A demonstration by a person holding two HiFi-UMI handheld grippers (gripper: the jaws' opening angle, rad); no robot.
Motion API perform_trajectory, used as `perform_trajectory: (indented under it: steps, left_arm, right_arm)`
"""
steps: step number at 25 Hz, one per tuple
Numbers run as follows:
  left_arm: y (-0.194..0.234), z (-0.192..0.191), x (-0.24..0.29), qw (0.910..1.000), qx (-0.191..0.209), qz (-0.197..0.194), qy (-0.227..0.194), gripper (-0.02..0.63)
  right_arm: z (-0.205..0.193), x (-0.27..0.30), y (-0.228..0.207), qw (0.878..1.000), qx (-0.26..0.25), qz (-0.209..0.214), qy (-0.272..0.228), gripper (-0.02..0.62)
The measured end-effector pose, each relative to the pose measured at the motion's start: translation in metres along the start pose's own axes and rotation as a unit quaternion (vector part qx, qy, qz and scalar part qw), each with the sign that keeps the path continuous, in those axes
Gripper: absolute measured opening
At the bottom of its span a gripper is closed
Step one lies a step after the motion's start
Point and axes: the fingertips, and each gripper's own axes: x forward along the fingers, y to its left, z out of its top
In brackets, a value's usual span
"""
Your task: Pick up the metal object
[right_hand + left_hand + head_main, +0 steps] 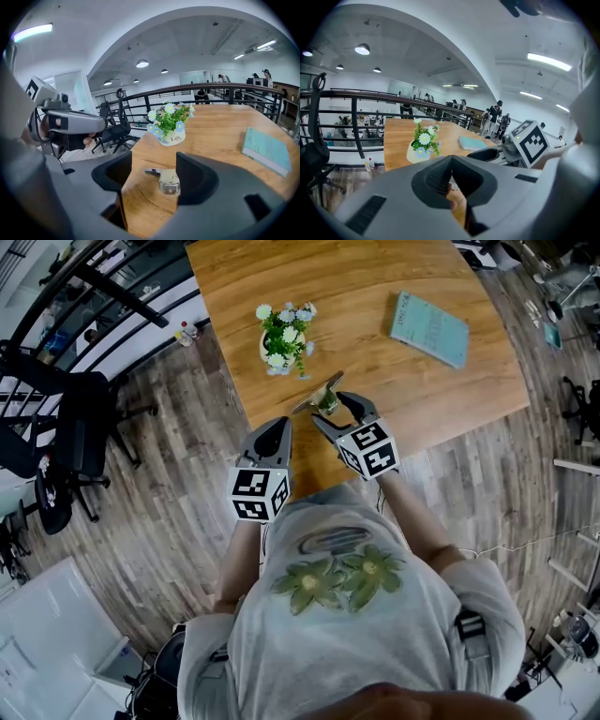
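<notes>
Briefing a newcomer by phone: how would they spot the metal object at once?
Find the wooden table; by its near edge, before the white flower pot, lies the metal object, at the tips of the open right gripper. It alone is small, shiny silver, unlike the teal book.

Right gripper (154, 168): jaws wide apart, nothing clamped. Metal object (168, 182) sits on the wooden table (220, 126) in the gap between them, close against the picture-right jaw (contact not clear), with a flat handle-like tab pointing toward the picture-left jaw.

Beyond the jaws: white pot of white and blue flowers (171, 123), upright, near the table's left edge.

Teal book (267, 151) lies flat at far right, well apart from the pot.

Left gripper (93, 125) comes in from picture left, seen side-on above the floor beside the table; fingers (86, 139) show beneath it.

Black office chair (117, 125) and dark railing (211, 89) behind.
</notes>
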Motion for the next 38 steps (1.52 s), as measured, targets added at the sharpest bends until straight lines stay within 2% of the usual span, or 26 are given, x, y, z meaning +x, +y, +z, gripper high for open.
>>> perform_trajectory:
  steps: [10, 18, 32, 38]
  left_arm:
    - [0.011, -0.007, 0.008, 0.9997, -0.014, 0.011, 0.016, 0.014]
    - [0.012, -0.008, 0.018, 0.9997, -0.016, 0.004, 0.019, 0.014]
    - [0.018, -0.028, 0.023, 0.9985, -0.033, 0.005, 0.044, 0.014]
    - [0.014, -0.027, 0.032, 0.9985, -0.028, -0.003, 0.048, 0.014]
  right_arm:
    - [-0.021, 0.027, -0.012, 0.999, 0.007, 0.0, 0.034, 0.279]
    - [-0.034, 0.042, -0.022, 0.999, 0.005, -0.018, 0.047, 0.279]
    - [-0.068, 0.072, -0.035, 0.993, -0.024, -0.057, 0.101, 0.279]
    - [-0.075, 0.08, -0.041, 0.992, -0.019, -0.061, 0.107, 0.279]
